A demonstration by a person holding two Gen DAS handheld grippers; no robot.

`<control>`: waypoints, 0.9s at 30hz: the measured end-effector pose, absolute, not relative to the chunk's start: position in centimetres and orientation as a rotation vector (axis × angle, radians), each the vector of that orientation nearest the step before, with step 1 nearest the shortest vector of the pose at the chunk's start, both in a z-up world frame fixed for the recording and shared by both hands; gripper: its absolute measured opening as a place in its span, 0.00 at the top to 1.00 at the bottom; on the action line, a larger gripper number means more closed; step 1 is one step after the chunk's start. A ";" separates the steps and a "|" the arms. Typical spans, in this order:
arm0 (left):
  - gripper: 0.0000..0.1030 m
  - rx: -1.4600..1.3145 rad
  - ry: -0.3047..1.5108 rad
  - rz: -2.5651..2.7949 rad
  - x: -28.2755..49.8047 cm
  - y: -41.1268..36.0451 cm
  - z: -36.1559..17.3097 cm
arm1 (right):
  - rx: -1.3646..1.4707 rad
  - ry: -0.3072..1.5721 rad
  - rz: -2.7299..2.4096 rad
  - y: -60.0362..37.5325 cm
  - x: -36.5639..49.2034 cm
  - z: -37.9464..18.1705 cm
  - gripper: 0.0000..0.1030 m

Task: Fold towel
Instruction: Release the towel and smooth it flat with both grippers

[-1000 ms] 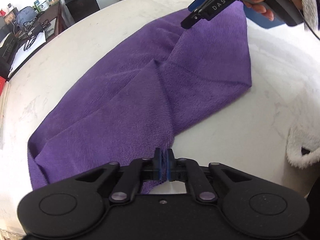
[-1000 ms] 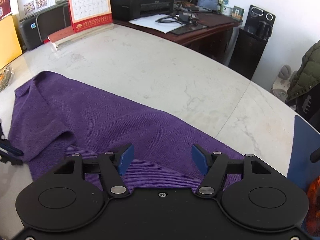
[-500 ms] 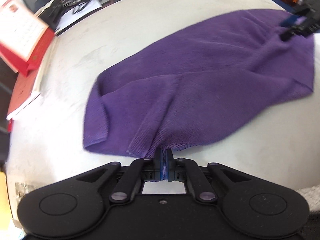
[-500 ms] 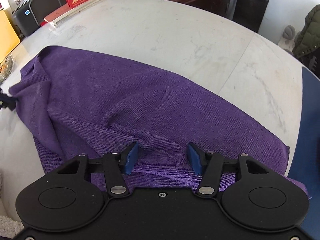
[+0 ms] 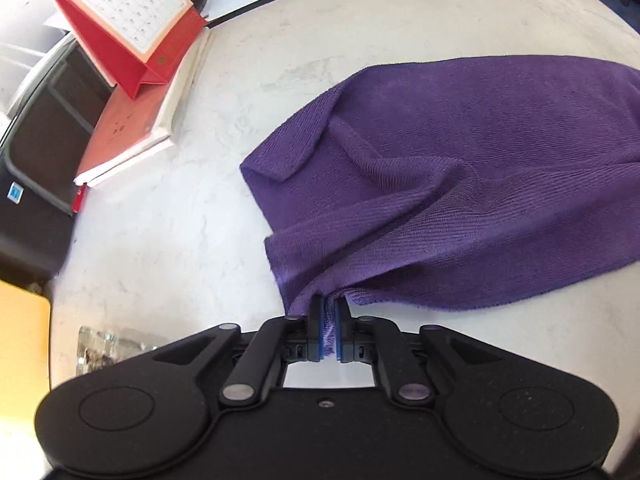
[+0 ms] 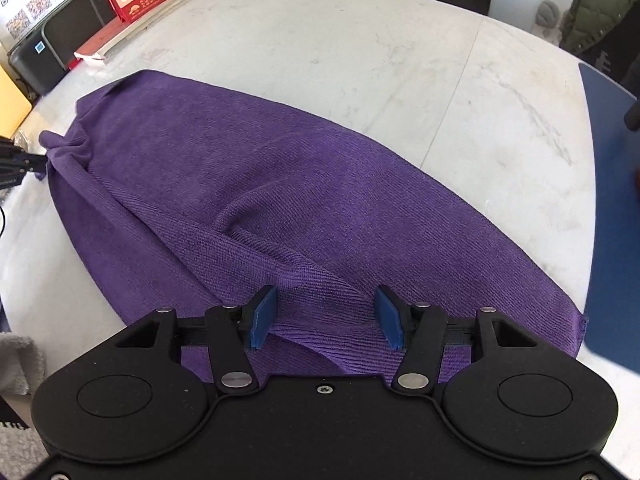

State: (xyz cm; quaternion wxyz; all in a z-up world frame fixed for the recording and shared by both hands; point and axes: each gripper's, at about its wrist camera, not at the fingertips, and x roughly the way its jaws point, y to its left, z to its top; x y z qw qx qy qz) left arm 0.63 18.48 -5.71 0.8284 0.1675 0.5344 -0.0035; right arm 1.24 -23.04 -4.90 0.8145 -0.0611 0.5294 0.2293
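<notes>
In the left wrist view, the left gripper (image 5: 329,330) sits at the bottom middle of the frame. Its two blue pads are pressed nearly together, and a corner of the purple towel (image 5: 480,168) is pinched between them. From that pinch the towel climbs in tight folds and spreads out to the right side of the frame, lying on the pale marble table (image 5: 360,20). One edge of the towel is flipped over near the middle of the frame. In the upper left stands a red desk calendar (image 5: 120,20), and it rests on a red book (image 5: 128,128). In the right wrist view, the right gripper (image 6: 326,318) is at the bottom middle, and its blue pads stand about half open. A raised fold of the towel (image 6: 280,184) runs between the pads, but they do not look like they are squeezing it. The towel stretches from the lower right up to the left side of the frame. At the far left edge, a bunched towel corner meets a dark tip that may be the other gripper, but it is too small to be sure. A blue mat (image 6: 612,240) lies along the right edge.
</notes>
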 end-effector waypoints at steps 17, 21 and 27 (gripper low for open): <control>0.84 0.116 1.079 0.119 -7.1 21.8 -0.6 | -0.151 0.965 0.544 -21.3 3.1 0.7 0.42; 0.84 0.123 1.040 -0.047 -4.6 17.5 -1.5 | -0.219 0.912 0.706 -16.1 4.1 1.4 0.42; 0.84 0.179 1.068 -0.160 -1.9 13.2 -5.3 | -0.435 0.809 1.013 -4.1 4.8 1.1 0.43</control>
